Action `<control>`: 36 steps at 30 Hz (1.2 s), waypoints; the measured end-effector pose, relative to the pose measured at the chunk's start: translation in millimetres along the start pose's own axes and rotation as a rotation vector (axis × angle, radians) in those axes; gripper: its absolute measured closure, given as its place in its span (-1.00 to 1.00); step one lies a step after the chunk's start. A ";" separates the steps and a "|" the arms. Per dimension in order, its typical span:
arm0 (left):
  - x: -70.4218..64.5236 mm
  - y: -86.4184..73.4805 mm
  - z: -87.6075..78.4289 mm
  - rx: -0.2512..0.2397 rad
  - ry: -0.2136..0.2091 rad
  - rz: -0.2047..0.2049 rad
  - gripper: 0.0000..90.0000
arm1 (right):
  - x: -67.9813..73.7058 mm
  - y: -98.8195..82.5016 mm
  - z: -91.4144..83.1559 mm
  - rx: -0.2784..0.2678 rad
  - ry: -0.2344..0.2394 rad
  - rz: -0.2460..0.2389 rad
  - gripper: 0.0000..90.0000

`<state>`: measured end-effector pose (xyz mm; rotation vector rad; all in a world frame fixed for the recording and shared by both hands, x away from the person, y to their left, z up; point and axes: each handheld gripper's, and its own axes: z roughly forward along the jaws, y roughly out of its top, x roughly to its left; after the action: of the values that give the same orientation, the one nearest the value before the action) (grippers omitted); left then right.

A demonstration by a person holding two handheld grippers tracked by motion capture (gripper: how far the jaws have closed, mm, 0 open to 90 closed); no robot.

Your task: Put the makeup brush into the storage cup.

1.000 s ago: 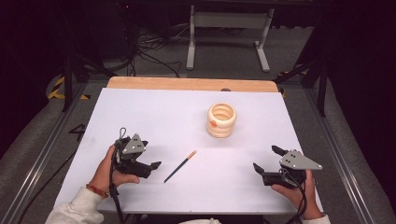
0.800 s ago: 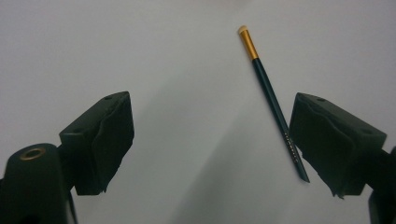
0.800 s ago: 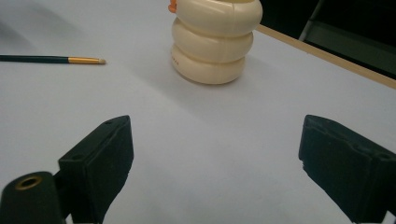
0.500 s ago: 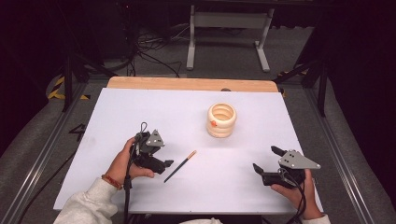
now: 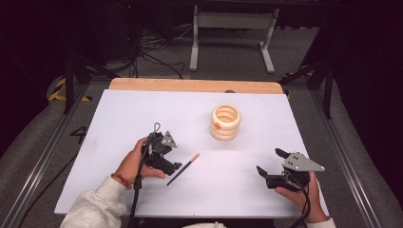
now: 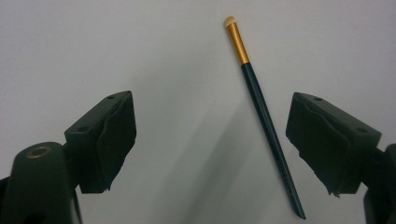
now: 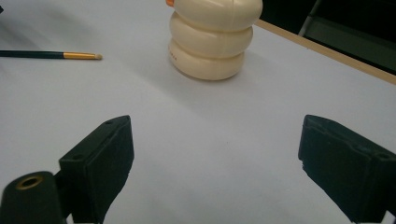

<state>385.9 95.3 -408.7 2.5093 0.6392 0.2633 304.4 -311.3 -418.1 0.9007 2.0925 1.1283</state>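
Broadly, room: dark surroundings on every side; a grey floor (image 5: pixel 228 52) beyond the table, with black cables (image 5: pixel 152 54) trailing over it at far left and a pale metal frame (image 5: pixel 228 28) standing at far centre
Table: a white sheet (image 5: pixel 142 114) covers the top; a strip of bare wood (image 5: pixel 190 85) shows along the far edge; metal rails (image 5: pixel 47 152) run down the left and right sides
Holder: a cream container (image 5: pixel 225 122) shaped like three stacked rings, upright right of centre toward the far side; a small orange mark near its rim; well apart from both grippers
Right gripper (image 7: pixel 215 168): held near the right front corner of the sheet; jaws wide apart with bare white surface between them; it faces the holder
Left gripper (image 6: pixel 210 140): held left of centre, just beside the near end of the brush; jaws apart and clamping nothing; the brush lies on the sheet between them, closer to the right-hand pad in the left gripper view and, as far as can be seen, not pressed by either
Brush (image 6: pixel 264 121): a thin makeup brush lying flat on the sheet near the middle; dark green-black handle tapering to a point; gold ferrule; short pale tip pointing far and to the right, toward the holder; faint lettering on the handle, too small to read
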 end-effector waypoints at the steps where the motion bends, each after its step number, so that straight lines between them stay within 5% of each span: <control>1: -0.4 1.7 0.9 0.014 -0.001 0.002 -0.61 | 0.2 0.1 0.5 0.001 0.000 -0.001 -0.75; 11: -5.8 13.1 9.0 0.072 -0.004 0.008 -0.50 | 0.8 2.3 6.4 0.016 0.016 -0.006 -0.75; 20: -7.3 30.6 20.0 0.131 -0.081 0.033 -0.15 | 1.2 5.9 14.1 0.023 0.031 -0.013 -0.75; 36: 0.1 54.6 56.5 0.293 -0.102 0.015 -0.12 | 1.6 4.8 15.2 0.045 0.036 -0.018 -0.74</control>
<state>424.5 29.3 -426.6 2.7868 0.6579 0.0483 316.2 -301.0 -421.3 0.8871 2.1591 1.0997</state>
